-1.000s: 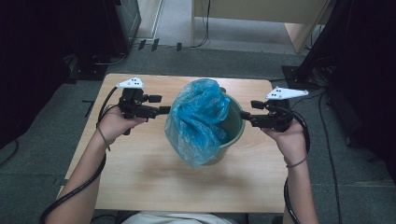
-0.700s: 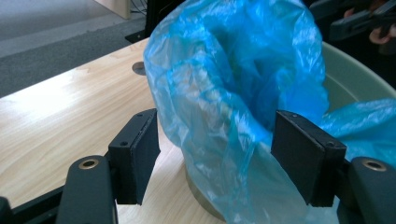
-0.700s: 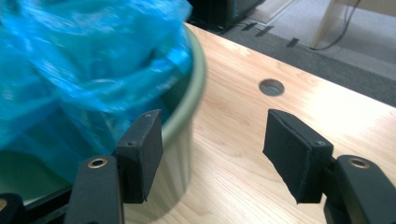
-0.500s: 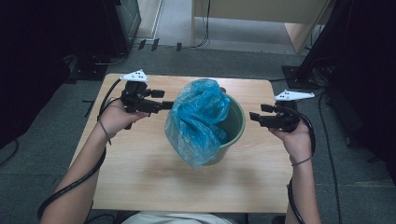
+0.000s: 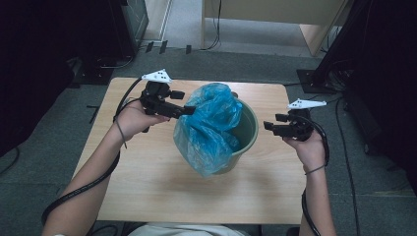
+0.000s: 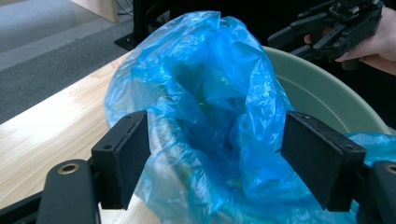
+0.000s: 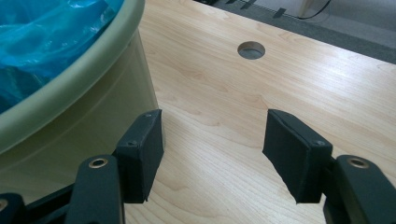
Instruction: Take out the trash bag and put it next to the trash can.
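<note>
A pale green bin stands mid-table with a crumpled blue plastic bag in it, spilling over its near-left rim. My left gripper is at the bag's upper left edge. In the left gripper view its jaws have just been opening, and the bag bulges loosely between the wide-set pads. My right gripper hangs just right of the bin, open and apart from it. In its own view the right gripper has bare table between its pads, with the bin wall by the left pad.
The wooden table has a round cable hole beyond the bin. Grey floor surrounds the table, with dark equipment at the left and right and a wooden desk leg at the back. Cables trail from both grippers along the forearms.
My right gripper has drawn back from the bin's rim to the right and sunk a little. The left gripper has shifted up and toward the bag, and more of the bin's right inside shows.
</note>
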